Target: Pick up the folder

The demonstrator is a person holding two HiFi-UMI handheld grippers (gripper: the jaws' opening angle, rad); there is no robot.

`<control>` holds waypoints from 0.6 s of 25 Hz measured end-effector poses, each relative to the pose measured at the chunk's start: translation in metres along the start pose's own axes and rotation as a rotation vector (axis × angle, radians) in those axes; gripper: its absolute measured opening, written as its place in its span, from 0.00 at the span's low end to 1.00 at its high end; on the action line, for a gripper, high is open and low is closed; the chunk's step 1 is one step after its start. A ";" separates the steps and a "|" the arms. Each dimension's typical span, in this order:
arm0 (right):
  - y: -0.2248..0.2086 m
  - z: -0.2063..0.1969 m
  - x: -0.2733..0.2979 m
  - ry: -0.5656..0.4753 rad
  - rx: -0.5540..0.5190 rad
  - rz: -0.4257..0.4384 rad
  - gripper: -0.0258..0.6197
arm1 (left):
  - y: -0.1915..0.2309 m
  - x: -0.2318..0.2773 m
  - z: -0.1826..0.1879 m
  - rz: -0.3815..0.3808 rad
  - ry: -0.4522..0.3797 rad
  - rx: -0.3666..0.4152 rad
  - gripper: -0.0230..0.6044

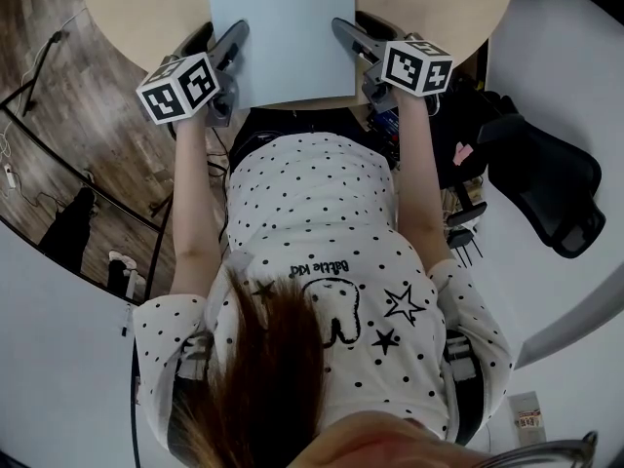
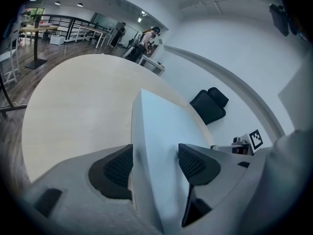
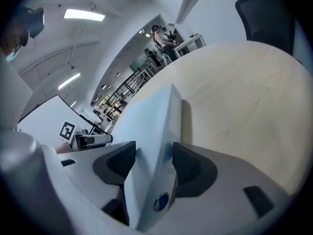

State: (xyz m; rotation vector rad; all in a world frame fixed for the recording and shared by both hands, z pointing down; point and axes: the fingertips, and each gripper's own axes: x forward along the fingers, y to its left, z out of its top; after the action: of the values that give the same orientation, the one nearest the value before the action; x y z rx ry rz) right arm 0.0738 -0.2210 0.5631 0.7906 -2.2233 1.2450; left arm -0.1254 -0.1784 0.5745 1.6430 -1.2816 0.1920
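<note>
Here, the pale blue-grey flat folder (image 1: 281,32) lies on the round light-wood table (image 1: 146,8), its near edge at the rim. The left hand-held gripper (image 1: 234,42) and right hand-held gripper (image 1: 348,37) straddle its side edges, jaws apart, unclamped.

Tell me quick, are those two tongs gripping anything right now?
Left tongs: open, folder between them, not pinched.
Right tongs: open, same folder between them.

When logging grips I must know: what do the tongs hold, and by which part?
Nothing. The folder lies on the table; left tongs and right tongs straddle its edges, open.
</note>
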 end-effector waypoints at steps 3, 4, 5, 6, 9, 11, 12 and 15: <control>-0.003 -0.003 0.000 0.004 0.039 -0.002 0.44 | 0.000 0.001 0.000 -0.001 0.005 0.002 0.50; -0.004 -0.004 0.001 0.005 0.057 0.001 0.45 | 0.001 0.001 -0.001 -0.003 0.007 0.001 0.50; -0.005 -0.005 0.001 0.005 0.071 0.005 0.45 | 0.001 0.002 -0.001 -0.006 0.011 0.000 0.51; -0.005 -0.006 0.001 0.005 0.080 0.010 0.45 | 0.001 0.002 -0.002 -0.008 0.017 -0.002 0.51; -0.006 -0.007 0.002 0.007 0.082 0.026 0.45 | 0.003 0.003 -0.003 -0.010 0.036 -0.010 0.52; -0.004 -0.006 0.003 0.007 0.083 0.036 0.44 | 0.004 0.003 -0.003 -0.017 0.048 -0.021 0.54; -0.003 -0.006 0.002 0.006 0.079 0.037 0.44 | 0.004 0.003 -0.004 -0.027 0.054 -0.030 0.53; -0.002 -0.005 0.001 0.005 0.062 0.032 0.44 | -0.004 0.007 -0.005 -0.061 0.064 -0.032 0.53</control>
State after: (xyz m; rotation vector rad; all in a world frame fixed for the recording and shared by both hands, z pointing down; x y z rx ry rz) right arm 0.0746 -0.2178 0.5676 0.7769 -2.2105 1.3360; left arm -0.1172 -0.1787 0.5791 1.6341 -1.1790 0.1848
